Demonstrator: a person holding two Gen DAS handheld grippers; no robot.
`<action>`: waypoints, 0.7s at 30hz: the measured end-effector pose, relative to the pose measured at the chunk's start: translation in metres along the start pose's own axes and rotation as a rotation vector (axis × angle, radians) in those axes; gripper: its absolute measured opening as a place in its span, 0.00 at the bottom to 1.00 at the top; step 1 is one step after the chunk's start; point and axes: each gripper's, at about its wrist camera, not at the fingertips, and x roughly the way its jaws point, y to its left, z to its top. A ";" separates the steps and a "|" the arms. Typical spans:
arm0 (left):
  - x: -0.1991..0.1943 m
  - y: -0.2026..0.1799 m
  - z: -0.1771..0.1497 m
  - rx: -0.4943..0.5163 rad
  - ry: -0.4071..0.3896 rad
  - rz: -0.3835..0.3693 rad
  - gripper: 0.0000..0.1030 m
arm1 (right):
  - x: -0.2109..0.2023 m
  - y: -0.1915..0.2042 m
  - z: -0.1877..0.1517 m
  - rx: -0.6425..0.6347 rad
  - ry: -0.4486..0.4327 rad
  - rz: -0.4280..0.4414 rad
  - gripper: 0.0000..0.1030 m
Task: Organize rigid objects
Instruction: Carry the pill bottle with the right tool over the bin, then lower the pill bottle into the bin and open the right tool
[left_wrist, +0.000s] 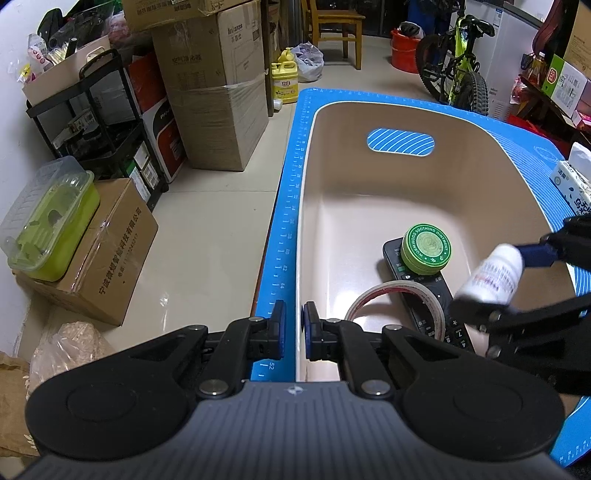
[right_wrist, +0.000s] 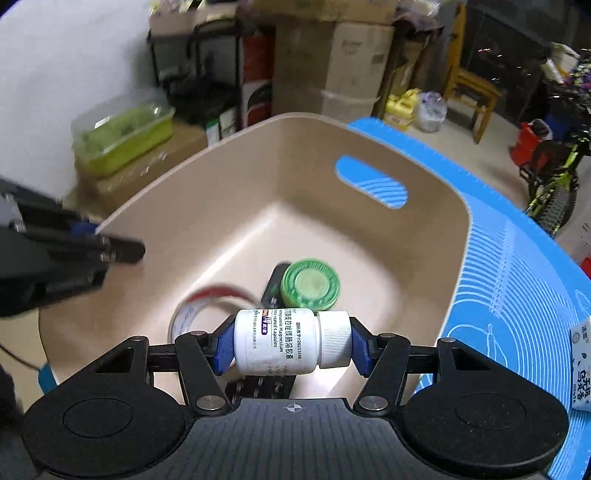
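Observation:
A beige bin stands on a blue mat. Inside it lie a green ointment tin on top of a black remote, and a tape roll. My right gripper is shut on a white pill bottle, held sideways above the bin. My left gripper is shut on the bin's near left rim, one finger on each side of the wall.
A tissue pack lies on the mat to the right of the bin. On the floor to the left are cardboard boxes, a black cart and a green lidded box. A bicycle and a chair stand behind.

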 end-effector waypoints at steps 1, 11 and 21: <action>0.000 0.000 0.000 0.000 0.000 0.001 0.11 | 0.002 0.002 0.000 -0.015 0.018 0.003 0.62; -0.002 0.000 0.001 -0.001 -0.006 0.003 0.11 | 0.014 0.019 -0.004 -0.166 0.131 -0.024 0.62; -0.002 0.000 0.001 -0.001 -0.006 0.002 0.11 | 0.038 0.016 -0.004 -0.197 0.230 0.005 0.63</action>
